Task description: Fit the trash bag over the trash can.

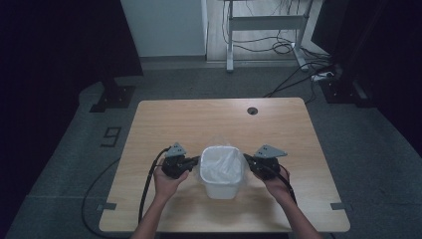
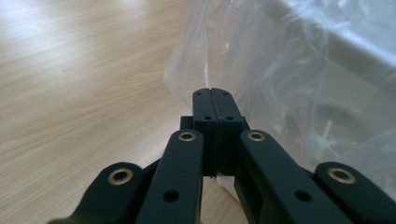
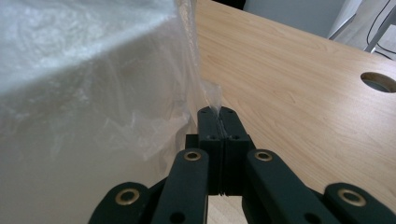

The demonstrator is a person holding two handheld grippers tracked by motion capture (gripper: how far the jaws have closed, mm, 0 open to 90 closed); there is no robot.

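- Bin: white, stood near the front middle of the wooden surface.
- Liner bag: clear plastic, draped over the bin's rim.
- Left gripper: fingers clenched on the bag's left edge.
- Right gripper: fingers clenched on its right edge.
- Handling advice: pull both edges evenly down and outward; uneven tension risked tearing or tipping.
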